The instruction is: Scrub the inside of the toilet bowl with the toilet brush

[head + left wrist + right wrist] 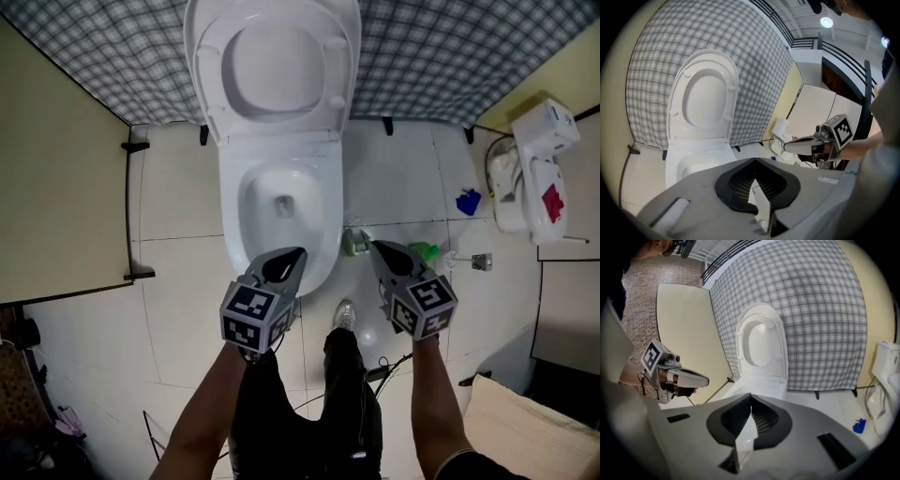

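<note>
The left hand-held gripper (296,254) and right hand-held gripper (379,248) are closed on nothing beside the toilet bowl (281,225). The apparent toilet brush (425,251), on the floor (178,281) right of it, could be knocked away unless jaws are opened first.

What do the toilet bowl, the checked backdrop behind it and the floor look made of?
The white toilet bowl looks like glazed ceramic: smooth, glossy highlights. The grey checked backdrop is probably fabric or printed sheet; matte, woven-looking pattern. The pale floor seems glossy tile: grout lines and reflections.
</note>
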